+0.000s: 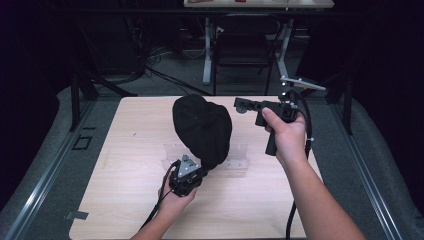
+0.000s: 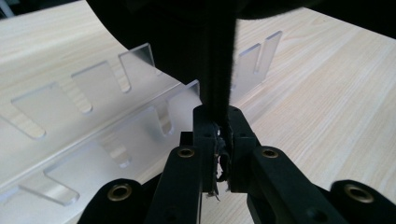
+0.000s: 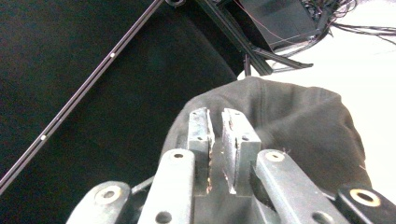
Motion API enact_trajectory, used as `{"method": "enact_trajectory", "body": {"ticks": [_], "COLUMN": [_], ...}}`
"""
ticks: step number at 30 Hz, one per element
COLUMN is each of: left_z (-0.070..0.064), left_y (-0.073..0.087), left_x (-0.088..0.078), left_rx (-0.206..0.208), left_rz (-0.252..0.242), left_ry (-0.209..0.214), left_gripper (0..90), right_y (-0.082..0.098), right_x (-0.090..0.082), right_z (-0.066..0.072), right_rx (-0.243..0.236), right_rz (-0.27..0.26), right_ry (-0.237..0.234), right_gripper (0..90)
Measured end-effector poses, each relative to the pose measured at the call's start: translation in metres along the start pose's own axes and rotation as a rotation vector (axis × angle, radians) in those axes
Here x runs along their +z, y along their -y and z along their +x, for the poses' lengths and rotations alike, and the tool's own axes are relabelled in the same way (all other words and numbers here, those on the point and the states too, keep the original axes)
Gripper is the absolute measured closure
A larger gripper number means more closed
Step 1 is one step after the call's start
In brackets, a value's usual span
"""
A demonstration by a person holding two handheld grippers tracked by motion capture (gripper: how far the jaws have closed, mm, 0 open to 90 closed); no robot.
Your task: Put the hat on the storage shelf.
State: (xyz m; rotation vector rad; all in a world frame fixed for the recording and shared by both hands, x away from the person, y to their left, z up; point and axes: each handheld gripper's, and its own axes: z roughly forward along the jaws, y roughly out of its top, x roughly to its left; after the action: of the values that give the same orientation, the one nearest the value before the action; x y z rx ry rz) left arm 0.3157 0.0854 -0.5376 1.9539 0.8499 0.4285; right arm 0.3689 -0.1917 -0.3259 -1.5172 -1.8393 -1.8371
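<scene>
**Black cloth cap held up over the tabletop**

A black cloth cap (image 1: 202, 129) stands lifted above the middle of the light wooden tabletop (image 1: 125, 150), its rounded crown rising toward the far side and its lower edge drawn down to a narrow point. That point is pinched in the left tongs (image 2: 219, 144), whose jaws are pressed together on a fold of the dark fabric, with a few frayed threads hanging between them. The left hand (image 1: 175, 202) grips the tool from the near edge.

Directly beneath the cap lies a clear acrylic rack (image 2: 93, 116) with slotted cut-outs, flat on the wood.

The right tongs (image 3: 218, 135) are held in the air beside the cap, to its right and level with its upper part. Their jaws stand nearly together with a thin gap, holding nothing. The right hand (image 1: 285, 135) wraps the handle, cable trailing down.
</scene>
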Motion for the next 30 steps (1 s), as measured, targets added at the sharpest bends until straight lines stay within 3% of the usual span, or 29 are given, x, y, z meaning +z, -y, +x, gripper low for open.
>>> {"method": "enact_trajectory", "body": {"ticks": [10,20,30], "left_z": [0.003,0.006,0.006], "left_y": [0.009,0.019,0.021], "left_x": [0.003,0.005,0.001], "left_rx": [0.022,0.005,0.001], "left_rz": [0.023,0.024,0.022], "left_ry": [0.013,0.021,-0.002], "left_gripper": [85.4,84.7,80.9], "right_y": [0.004,0.007,0.012], "right_x": [-0.010,-0.021,-0.029], "right_z": [-0.010,-0.014,-0.024], "right_rx": [0.015,0.002,0.006], "right_rz": [-0.017,-0.026,-0.035], "right_ry": [0.013,0.035,0.068], "right_gripper": [81.6,81.1,79.4]}}
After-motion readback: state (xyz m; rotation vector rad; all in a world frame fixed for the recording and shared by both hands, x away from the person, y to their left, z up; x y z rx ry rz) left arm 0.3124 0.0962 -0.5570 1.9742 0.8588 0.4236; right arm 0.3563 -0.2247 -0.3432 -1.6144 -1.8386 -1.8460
